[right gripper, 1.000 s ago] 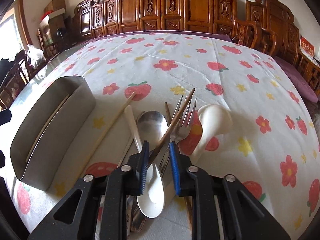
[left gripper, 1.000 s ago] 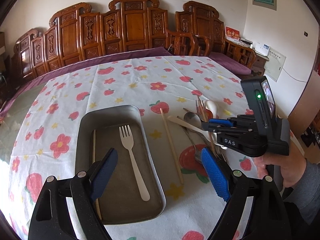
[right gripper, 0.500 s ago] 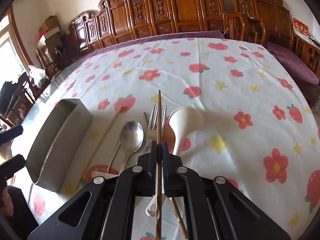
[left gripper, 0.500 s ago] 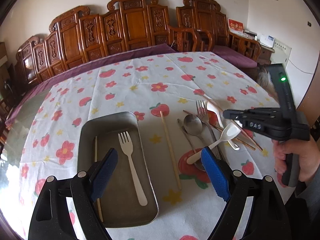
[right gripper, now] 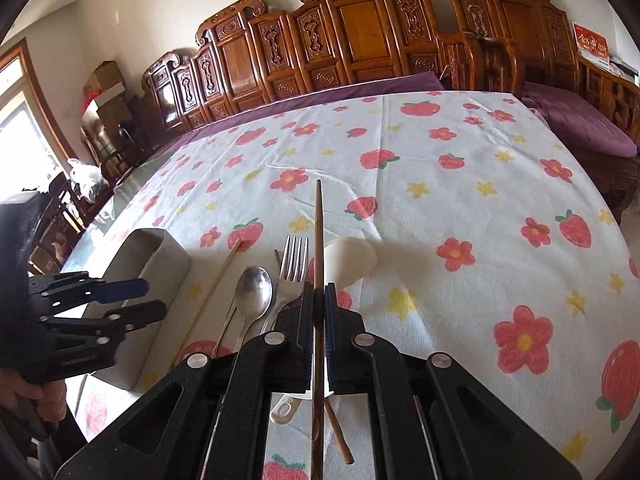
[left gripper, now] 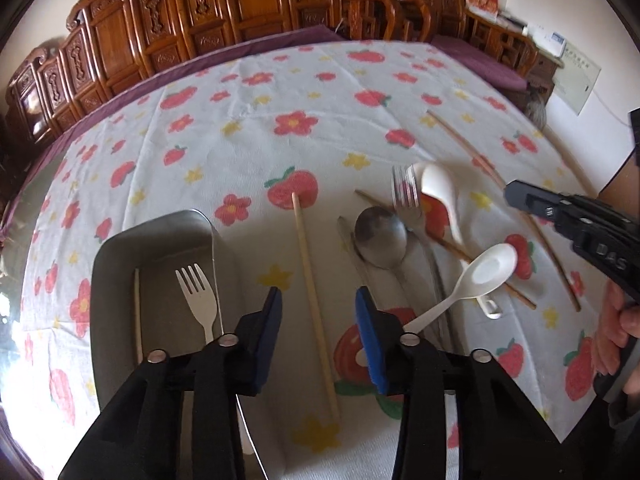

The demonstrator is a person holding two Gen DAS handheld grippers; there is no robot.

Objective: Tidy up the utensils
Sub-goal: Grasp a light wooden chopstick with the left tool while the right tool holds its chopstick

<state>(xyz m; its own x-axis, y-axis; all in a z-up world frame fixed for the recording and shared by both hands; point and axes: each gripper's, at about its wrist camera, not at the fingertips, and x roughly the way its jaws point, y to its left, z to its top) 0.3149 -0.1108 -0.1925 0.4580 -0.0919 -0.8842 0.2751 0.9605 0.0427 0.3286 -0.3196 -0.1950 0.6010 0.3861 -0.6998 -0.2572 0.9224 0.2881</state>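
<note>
Your right gripper (right gripper: 319, 300): clamped on dark chopstick (right gripper: 318, 240) | your left gripper (left gripper: 318, 312): jaws just been closing, pale chopstick (left gripper: 310, 280) between, pads not touching it

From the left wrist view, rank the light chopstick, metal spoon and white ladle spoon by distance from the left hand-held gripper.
1. Light chopstick, between the fingers of the left hand-held gripper.
2. Metal spoon, ahead and to the right.
3. White ladle spoon, farthest, up right beside the metal fork.
</note>
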